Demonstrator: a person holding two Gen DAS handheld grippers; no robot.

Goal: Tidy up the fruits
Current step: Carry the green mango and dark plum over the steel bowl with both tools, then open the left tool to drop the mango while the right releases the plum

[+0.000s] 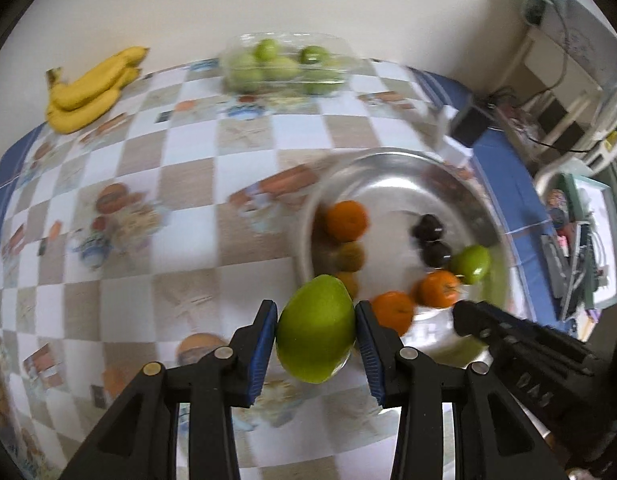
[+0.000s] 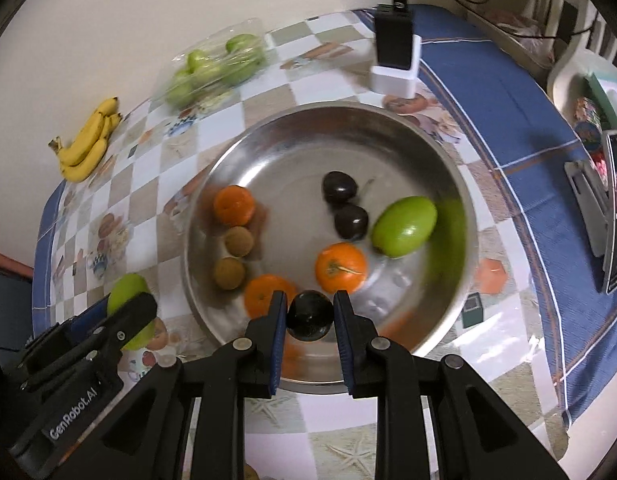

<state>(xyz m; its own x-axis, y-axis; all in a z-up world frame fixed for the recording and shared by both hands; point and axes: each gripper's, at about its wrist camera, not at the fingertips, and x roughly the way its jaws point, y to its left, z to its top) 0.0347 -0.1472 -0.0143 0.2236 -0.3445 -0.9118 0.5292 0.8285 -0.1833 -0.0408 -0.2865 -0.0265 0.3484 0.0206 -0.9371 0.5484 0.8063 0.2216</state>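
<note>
I carry two fruits to the metal bowl (image 2: pixel 448 168). My left gripper (image 1: pixel 315 332) clamps a green mango (image 1: pixel 314 328) beside the rim; my right gripper (image 2: pixel 309 316) clamps a dark plum (image 2: pixel 308 316) above the bowl. Next I must lower and release both gently. The left gripper's body reads "GenRobot.AI".

Round polished steel bowl (image 2: pixel 268 136): bright metal, smooth, mirror-glossy, reflecting the fruit in it. Large green fruit (image 2: pixel 404 226) inside bowl: waxy, glossy skin. Two brown round fruits (image 2: pixel 238 241) near bowl's left wall: matt, rough. Chequered covering on bench (image 2: pixel 300 60) around bowl: shiny, plastic-looking. Clear crinkled plastic pack (image 2: pixel 212 68) beyond bowl.
</note>
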